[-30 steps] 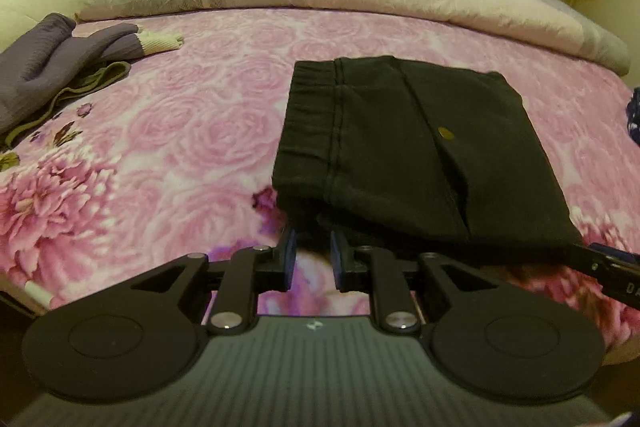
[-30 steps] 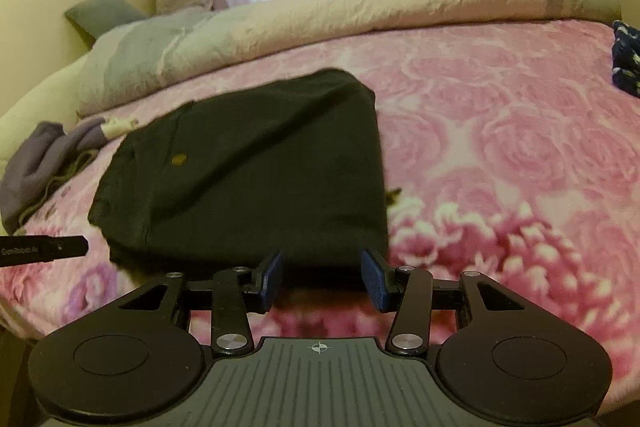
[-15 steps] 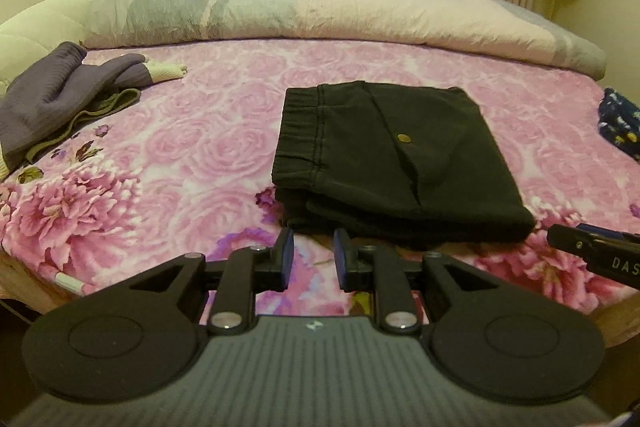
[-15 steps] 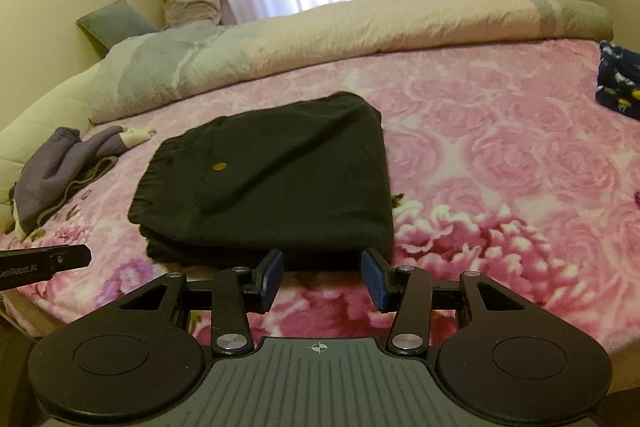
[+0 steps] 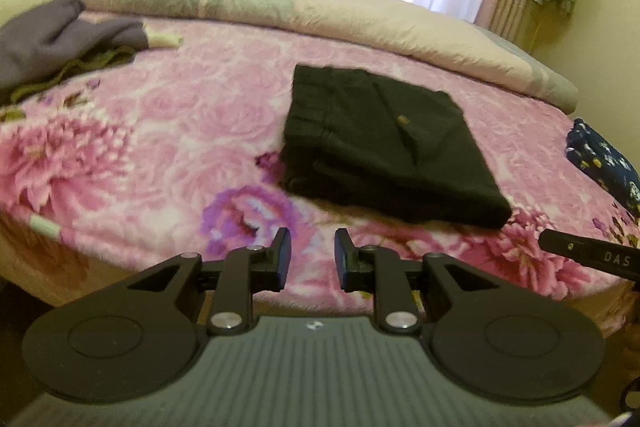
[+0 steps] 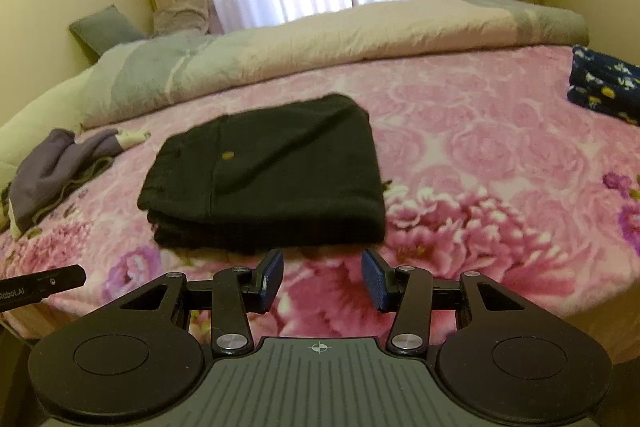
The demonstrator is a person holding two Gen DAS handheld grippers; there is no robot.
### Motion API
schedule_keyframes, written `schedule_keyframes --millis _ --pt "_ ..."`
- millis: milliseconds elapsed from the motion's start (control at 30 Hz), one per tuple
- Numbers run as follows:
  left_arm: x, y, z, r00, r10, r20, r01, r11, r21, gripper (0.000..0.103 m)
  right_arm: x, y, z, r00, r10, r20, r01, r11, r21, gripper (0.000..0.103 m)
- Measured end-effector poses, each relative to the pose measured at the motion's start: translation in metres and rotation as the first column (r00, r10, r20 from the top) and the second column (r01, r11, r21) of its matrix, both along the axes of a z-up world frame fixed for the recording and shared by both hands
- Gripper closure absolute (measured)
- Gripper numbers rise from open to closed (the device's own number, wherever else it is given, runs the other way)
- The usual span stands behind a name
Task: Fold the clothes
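A folded black garment (image 5: 380, 147) (image 6: 272, 179) with a small brass button lies flat on the pink rose-print blanket (image 5: 160, 131) (image 6: 480, 155). My left gripper (image 5: 312, 239) hovers over the bed's near edge, short of the garment's near left corner, jaws a little apart and empty. Just in front of the garment's near edge my right gripper (image 6: 322, 263) stands open, with nothing between its blue pads. Neither gripper touches the cloth. Each wrist view catches the other gripper's finger at its edge (image 5: 592, 255) (image 6: 40, 285).
A crumpled purple garment (image 5: 48, 39) (image 6: 52, 163) lies at the bed's left. A folded navy floral piece (image 5: 604, 159) (image 6: 604, 87) sits at the right edge. A rolled grey-beige duvet (image 5: 320, 15) (image 6: 320, 39) lines the far side, before the curtains.
Both grippers have drawn back from the black garment, which now lies farther off in each view. The left jaws stand slightly wider apart. The garment has not moved.
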State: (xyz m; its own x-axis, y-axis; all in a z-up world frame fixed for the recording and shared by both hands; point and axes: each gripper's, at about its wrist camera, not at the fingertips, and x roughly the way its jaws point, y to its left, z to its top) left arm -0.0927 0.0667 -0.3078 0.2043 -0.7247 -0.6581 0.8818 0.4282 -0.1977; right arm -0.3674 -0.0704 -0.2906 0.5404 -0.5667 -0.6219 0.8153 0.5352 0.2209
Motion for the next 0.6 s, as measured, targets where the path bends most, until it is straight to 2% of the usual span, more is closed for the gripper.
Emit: schedule_keyframes --millis 100,267,367,467,533,600 --pt "0.01 -0.007 -0.016 1.0 -0.007 -0.024 0.007 1.0 0.013 0.084 0.009 -0.007 -0.012 1.0 0.002 -0.009 -0.001 1.0 0.025 0.056" --pt "0.024 -0.03 -0.04 0.997 -0.046 -0.057 0.045 0.999 -0.005 0.084 0.026 -0.031 -0.039 1.0 0.012 -0.026 -0.01 0.997 0.08 0.056" --pt "0.032 -0.053 -0.045 0.988 -0.131 -0.076 0.131 0.991 0.002 0.085 0.039 -0.047 -0.053 0.997 0.041 -0.065 -0.034 0.994 0.105 0.056" --pt "0.038 -0.08 -0.034 0.971 -0.222 -0.094 0.227 0.973 0.051 0.085 0.055 -0.065 -0.058 0.99 0.075 -0.121 -0.055 0.985 0.162 0.056" --pt "0.041 -0.096 -0.014 0.956 -0.277 -0.099 0.285 0.955 0.083 0.085 0.06 -0.076 -0.053 0.987 0.079 -0.14 -0.047 0.975 0.217 0.056" --pt "0.043 -0.109 0.01 0.95 -0.293 -0.108 0.305 0.945 0.114 0.085 0.063 -0.086 -0.045 0.985 0.076 -0.157 -0.03 0.96 0.279 0.056"
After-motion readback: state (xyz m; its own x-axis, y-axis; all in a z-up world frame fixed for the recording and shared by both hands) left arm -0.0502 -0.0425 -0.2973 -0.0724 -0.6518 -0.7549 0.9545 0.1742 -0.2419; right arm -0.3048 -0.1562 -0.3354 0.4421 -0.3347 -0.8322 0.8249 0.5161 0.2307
